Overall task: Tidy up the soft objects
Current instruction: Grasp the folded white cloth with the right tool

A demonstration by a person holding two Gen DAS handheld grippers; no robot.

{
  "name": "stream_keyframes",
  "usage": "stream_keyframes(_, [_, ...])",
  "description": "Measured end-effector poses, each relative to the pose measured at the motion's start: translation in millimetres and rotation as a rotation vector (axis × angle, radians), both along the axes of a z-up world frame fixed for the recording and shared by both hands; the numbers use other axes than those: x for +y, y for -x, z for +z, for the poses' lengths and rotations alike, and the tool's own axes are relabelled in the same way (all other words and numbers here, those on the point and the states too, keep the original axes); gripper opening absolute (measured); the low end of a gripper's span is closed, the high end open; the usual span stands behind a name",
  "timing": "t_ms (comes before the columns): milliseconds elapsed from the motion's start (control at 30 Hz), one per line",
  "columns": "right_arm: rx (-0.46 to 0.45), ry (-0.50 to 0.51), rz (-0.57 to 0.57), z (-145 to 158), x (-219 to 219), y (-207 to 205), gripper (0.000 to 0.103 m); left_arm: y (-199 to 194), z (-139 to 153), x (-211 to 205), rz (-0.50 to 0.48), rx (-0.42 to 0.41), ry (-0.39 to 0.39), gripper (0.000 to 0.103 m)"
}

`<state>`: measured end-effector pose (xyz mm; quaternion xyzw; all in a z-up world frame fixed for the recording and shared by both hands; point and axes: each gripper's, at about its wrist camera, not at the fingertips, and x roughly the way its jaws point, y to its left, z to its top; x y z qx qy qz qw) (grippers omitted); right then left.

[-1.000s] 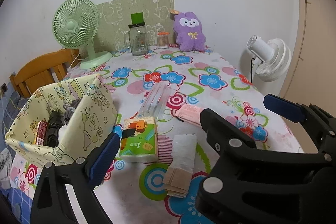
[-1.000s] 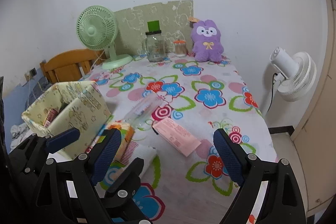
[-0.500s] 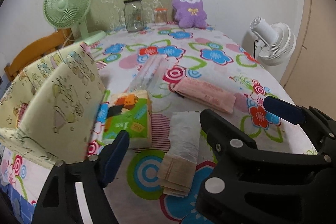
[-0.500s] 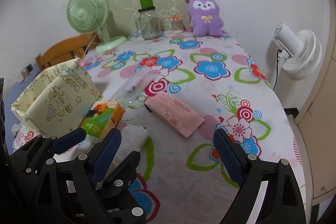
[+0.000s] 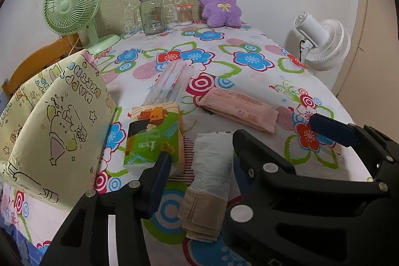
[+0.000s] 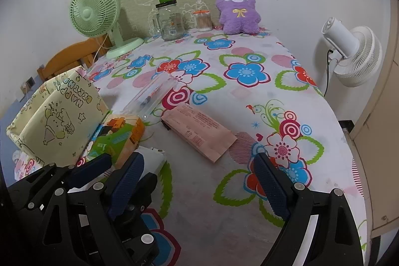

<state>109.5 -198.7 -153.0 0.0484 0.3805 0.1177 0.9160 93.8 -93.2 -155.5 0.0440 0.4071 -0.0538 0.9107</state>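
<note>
Both tools have dropped lower and pushed forward over the bench (image 5: 249,46) since the earlier frames, so the soft packs now sit much closer and larger in each view.

At the far left stands the yellow cartoon-print storage box (image 5: 59,131), just beside the green tissue pack (image 5: 153,133). The left tool (image 5: 239,138) is spread wide and holds nothing; its left finger tip overlaps the near right corner of the tissue pack, though contact cannot be confirmed. Between its fingers lies the folded white-and-beige cloth (image 5: 212,173), long axis running away from the camera, almost in line with the tool. That alignment is what the next move likely turns on: closing in would take the cloth across its narrow width, and the left tool is clearly the nearer one.

Further back lies a clear plastic tube pack (image 5: 169,84), and to the right of it the pink flat packet (image 5: 239,109), lying crosswise and angled down to the right. In the right wrist view the right tool (image 6: 199,178) is also spread wide and empty, with the pink flat packet ahead of it, between the finger lines but apart.

The tissue pack crowding the cloth's left edge is the likeliest obstruction. A green fan (image 5: 72,4), glass jar (image 5: 150,14) and purple plush (image 5: 220,4) stand well apart at the back.
</note>
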Motion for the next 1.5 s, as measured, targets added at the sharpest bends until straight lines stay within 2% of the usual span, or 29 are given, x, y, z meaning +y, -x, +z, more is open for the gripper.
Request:
stream_keyframes(267, [-0.006,-0.012,0.008,6.4,0.1,5.1,0.092,6.7,6.2,3.0,0.015,-0.011,0.002,0.051])
stream_keyframes(333, [-0.006,-0.020,0.013,8.8,2.0,7.4,0.092,9.2,9.1,4.6,0.027,-0.024,-0.005,0.054])
stream_keyframes(400, [-0.010,-0.028,0.020,11.9,5.1,10.1,0.092,13.5,13.3,8.2,0.036,-0.040,-0.009,0.065])
stream_keyframes(533, [-0.017,-0.041,0.032,17.2,12.4,16.0,0.092,19.2,18.8,15.9,0.042,-0.053,-0.011,0.067])
stream_keyframes(700, [-0.013,-0.029,0.052,22.0,26.7,23.8,0.089,23.8,20.3,28.6,0.025,-0.030,-0.019,0.068])
stream_keyframes(900, [0.015,0.001,0.067,16.4,47.1,26.8,0.079,27.1,10.7,45.3,0.029,0.011,-0.006,0.068])
stream_keyframes(1067, [0.087,0.005,0.063,2.7,56.8,20.5,0.063,25.3,-0.3,52.0,0.027,0.045,-0.004,0.068])
stream_keyframes(1267, [0.147,0.027,0.066,-10.6,62.5,12.1,0.051,20.9,-11.4,54.0,0.022,0.081,0.010,0.068])
stream_keyframes(1300, [0.142,0.030,0.064,-10.6,62.4,11.6,0.049,20.6,-10.9,53.9,0.021,0.077,0.012,0.068])
stream_keyframes(1367, [0.143,0.043,0.060,-11.4,62.5,10.0,0.034,19.8,-10.8,52.1,0.018,0.075,0.010,0.068])
stream_keyframes(1500, [0.138,0.037,0.054,-11.5,57.2,8.2,0.030,16.7,-10.3,48.3,0.015,0.074,0.014,0.068])
